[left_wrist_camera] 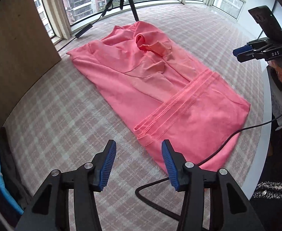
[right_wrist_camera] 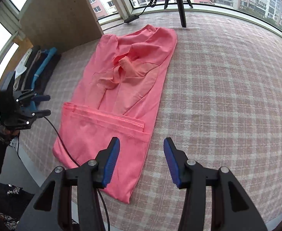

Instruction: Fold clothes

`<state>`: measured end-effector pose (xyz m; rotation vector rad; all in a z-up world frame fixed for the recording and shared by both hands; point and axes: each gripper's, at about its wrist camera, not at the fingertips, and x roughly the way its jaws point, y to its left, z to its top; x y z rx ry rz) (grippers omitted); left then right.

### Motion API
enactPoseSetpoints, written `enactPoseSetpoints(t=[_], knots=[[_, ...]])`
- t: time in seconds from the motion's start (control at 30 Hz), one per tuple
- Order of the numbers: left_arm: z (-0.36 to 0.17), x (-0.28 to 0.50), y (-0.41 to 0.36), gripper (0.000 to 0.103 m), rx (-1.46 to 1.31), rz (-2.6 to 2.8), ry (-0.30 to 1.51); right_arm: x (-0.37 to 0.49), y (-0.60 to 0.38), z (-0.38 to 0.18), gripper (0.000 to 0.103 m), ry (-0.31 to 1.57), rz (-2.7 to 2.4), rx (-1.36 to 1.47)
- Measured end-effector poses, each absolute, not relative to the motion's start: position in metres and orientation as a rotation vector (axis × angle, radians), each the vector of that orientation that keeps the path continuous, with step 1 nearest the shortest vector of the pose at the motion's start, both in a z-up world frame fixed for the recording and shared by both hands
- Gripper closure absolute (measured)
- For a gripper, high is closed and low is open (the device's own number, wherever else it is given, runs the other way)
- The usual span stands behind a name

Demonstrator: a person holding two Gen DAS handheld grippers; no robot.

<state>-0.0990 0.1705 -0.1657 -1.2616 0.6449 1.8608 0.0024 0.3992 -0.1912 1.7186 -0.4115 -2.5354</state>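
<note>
A pink garment [left_wrist_camera: 141,80] [right_wrist_camera: 125,88] lies flat on the checked tablecloth, its sides folded inward and its hem band turned up across the lower part. The collar area is bunched at the far end. My left gripper [left_wrist_camera: 139,146] hovers open just before the garment's near corner, with nothing between its blue pads; the right wrist view shows it [right_wrist_camera: 47,105] at the left. My right gripper [right_wrist_camera: 141,142] is open over the garment's near right edge and holds nothing. In the left wrist view it [left_wrist_camera: 237,55] hangs beyond the garment's right side, held by a hand.
A black cable [left_wrist_camera: 227,144] [right_wrist_camera: 64,144] trails over the garment's near corner. A stack of folded clothes [right_wrist_camera: 38,71] lies by a wooden board [right_wrist_camera: 60,13]. A tripod [right_wrist_camera: 181,3] and a power adapter [left_wrist_camera: 83,30] stand at the far window side. The table's white edge [left_wrist_camera: 264,115] is close.
</note>
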Motion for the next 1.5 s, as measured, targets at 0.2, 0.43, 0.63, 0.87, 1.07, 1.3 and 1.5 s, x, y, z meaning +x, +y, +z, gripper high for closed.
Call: enactPoseSetpoints(t=[0.2,0.43,0.63,0.87,1.07,1.3,1.5], knots=[[-0.191,-0.098,0.204,0.053,-1.274,1.758,0.786,-0.02,0.379,-0.231,0.056,-0.362,-2.449,1.772],[-0.206,-0.097,0.21,0.055,-1.286,1.736,0.803,-0.027,0.368,-0.241,0.056,-0.259,-2.452,1.777],[-0.206,-0.091,0.213,0.092,-1.243,1.74,0.816,-0.031,0.358,-0.246,0.061,-0.158,-2.455,1.783],[-0.179,-0.075,0.198,0.099,-1.223,1.777,0.763,-0.009,0.349,-0.222,0.096,-0.097,-2.487,1.707],[-0.133,-0.016,0.178,0.099,-1.157,1.841,0.73,0.039,0.337,-0.186,0.096,-0.003,-2.524,1.605],[-0.123,0.093,0.151,0.099,-1.244,1.827,0.699,0.134,0.317,-0.174,0.096,-0.118,-2.414,1.532],[-0.161,0.208,0.099,0.077,-1.534,1.725,0.702,0.266,0.293,-0.192,0.064,-0.041,-2.254,1.743]])
